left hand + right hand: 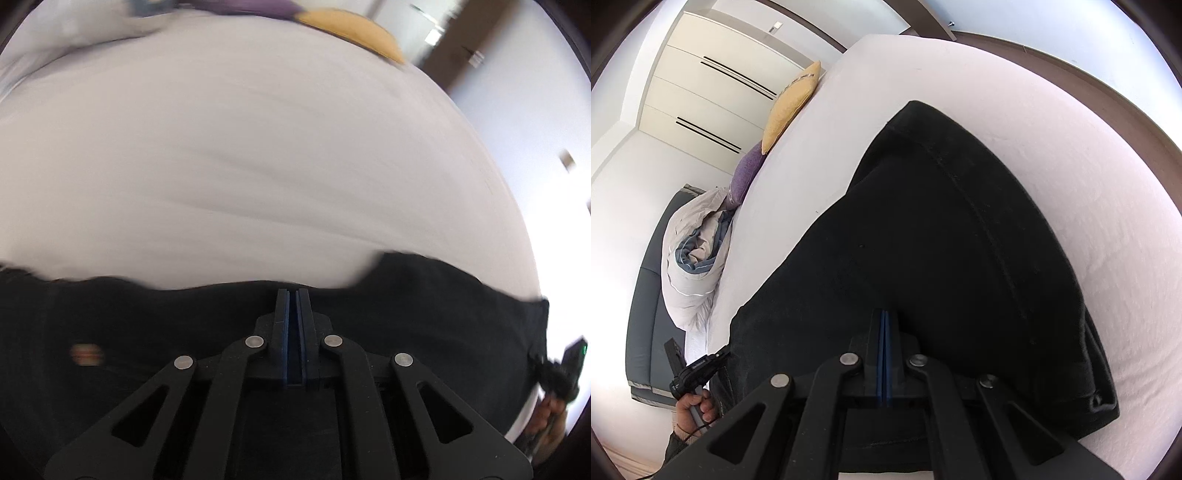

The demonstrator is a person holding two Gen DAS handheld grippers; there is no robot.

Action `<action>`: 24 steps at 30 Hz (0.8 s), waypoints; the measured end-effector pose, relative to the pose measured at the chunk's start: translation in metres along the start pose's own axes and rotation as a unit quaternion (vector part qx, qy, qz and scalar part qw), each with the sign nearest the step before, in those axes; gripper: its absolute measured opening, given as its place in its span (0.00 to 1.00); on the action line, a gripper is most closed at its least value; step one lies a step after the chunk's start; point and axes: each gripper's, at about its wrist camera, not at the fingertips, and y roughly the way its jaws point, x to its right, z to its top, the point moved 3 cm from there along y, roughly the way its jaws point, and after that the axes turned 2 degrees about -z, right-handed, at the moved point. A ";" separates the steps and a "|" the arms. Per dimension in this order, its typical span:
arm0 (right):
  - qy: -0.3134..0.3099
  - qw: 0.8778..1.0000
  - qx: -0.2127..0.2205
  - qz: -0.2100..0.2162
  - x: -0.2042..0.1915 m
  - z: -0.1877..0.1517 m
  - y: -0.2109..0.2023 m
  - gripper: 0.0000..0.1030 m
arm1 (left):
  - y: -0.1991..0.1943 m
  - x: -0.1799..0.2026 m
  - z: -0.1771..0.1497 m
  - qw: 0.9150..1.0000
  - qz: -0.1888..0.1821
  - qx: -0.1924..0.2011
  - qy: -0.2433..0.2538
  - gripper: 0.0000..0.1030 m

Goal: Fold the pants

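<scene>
One big white bed (1052, 155) fills both my views, and the black pants (942, 240) lie flat across its sheet, one narrow end reaching to the far side and the wider, seamed part running back under my right hand-held gripper (885, 314). I judge the cloth soft and limp, fairly heavy for fabric, likely denim or twill: it will drape and sag, not slide, and nothing in it can break. The stitched hems and the doubled edge look like the firmest places to pinch.

My left hand-held gripper (293, 291) sits at the pants' (424, 314) edge with its blue pads almost pressed together; I cannot tell whether cloth is caught between them. The right one's pads are pressed fully together over the fabric, and again I cannot see a fold in them.

At the far side lie a yellow pillow (790, 110) and a purple one (746, 177).
</scene>
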 end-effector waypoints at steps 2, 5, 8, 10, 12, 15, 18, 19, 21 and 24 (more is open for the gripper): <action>-0.006 1.000 -0.004 -0.012 -0.011 -0.003 0.003 0.02 | -0.017 -0.024 0.000 0.999 0.022 0.024 -0.038 0.05; -0.043 0.999 -0.014 -0.009 -0.047 -0.004 -0.002 0.13 | -0.046 -0.031 -0.012 0.997 0.035 0.053 -0.038 0.05; -0.127 0.990 -0.038 0.050 -0.115 -0.011 0.003 0.23 | -0.066 -0.025 -0.035 0.997 0.025 0.070 -0.029 0.06; -0.185 0.974 -0.083 0.102 -0.175 -0.026 0.028 0.32 | -0.066 -0.030 -0.051 0.996 0.051 0.070 -0.028 0.06; -0.222 0.956 -0.126 0.141 -0.224 -0.046 0.058 0.40 | -0.056 -0.050 -0.062 0.995 0.061 0.059 -0.046 0.06; -0.251 0.931 -0.189 0.186 -0.283 -0.084 0.115 0.47 | -0.049 -0.090 -0.077 0.988 -0.029 0.081 -0.129 0.05; -0.225 0.928 -0.236 0.181 -0.304 -0.110 0.175 0.47 | -0.048 -0.107 -0.081 0.973 -0.091 0.088 -0.191 0.05; -0.210 0.928 -0.249 0.179 -0.300 -0.113 0.190 0.47 | -0.047 -0.105 -0.080 0.974 -0.090 0.087 -0.187 0.05; -0.165 0.941 -0.259 0.145 -0.285 -0.112 0.221 0.44 | -0.047 -0.103 -0.080 0.979 -0.080 0.086 -0.166 0.05; -0.069 0.958 -0.227 0.164 -0.238 -0.080 0.223 0.21 | -0.046 -0.104 -0.077 0.978 -0.089 0.086 -0.170 0.05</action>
